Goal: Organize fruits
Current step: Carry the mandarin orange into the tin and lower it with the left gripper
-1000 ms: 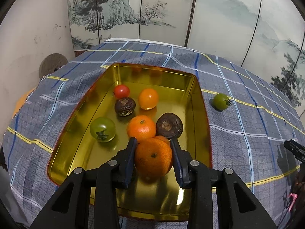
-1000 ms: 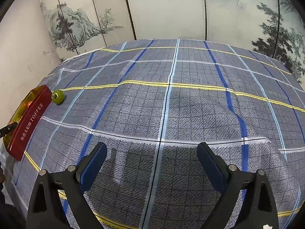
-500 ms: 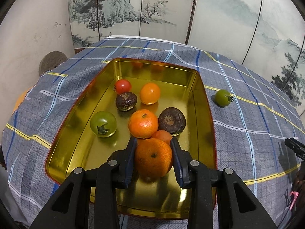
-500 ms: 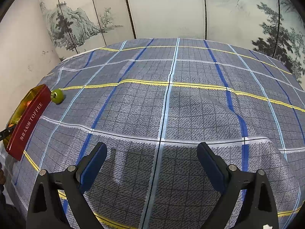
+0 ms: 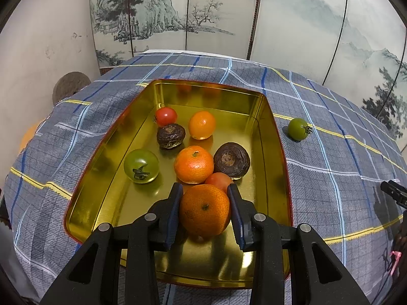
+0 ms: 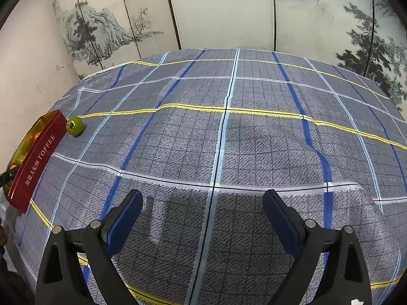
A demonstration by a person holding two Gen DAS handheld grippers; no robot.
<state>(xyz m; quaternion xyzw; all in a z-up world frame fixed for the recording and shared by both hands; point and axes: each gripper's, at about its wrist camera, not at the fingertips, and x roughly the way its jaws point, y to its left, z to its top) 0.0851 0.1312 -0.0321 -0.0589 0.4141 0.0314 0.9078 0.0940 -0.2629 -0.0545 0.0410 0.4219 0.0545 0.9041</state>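
1. Gold tin [image 5: 276,137] fills the frame's middle on the plaid-covered surface [image 6: 254,152].
2. Right gripper [image 6: 202,213] angles downward at lower centre, spread wide, holding nothing.
3. Left gripper [image 5: 204,207] angles downward over the tin, pinching a tangerine [image 5: 204,209] at lower centre.

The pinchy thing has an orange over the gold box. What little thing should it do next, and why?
Probably lower it a little and open the fingers. The left gripper is shut on the mandarin above the gold tin, where bare floor shows just below it. After that, one green tomato is left on the tablecloth beside the tin.
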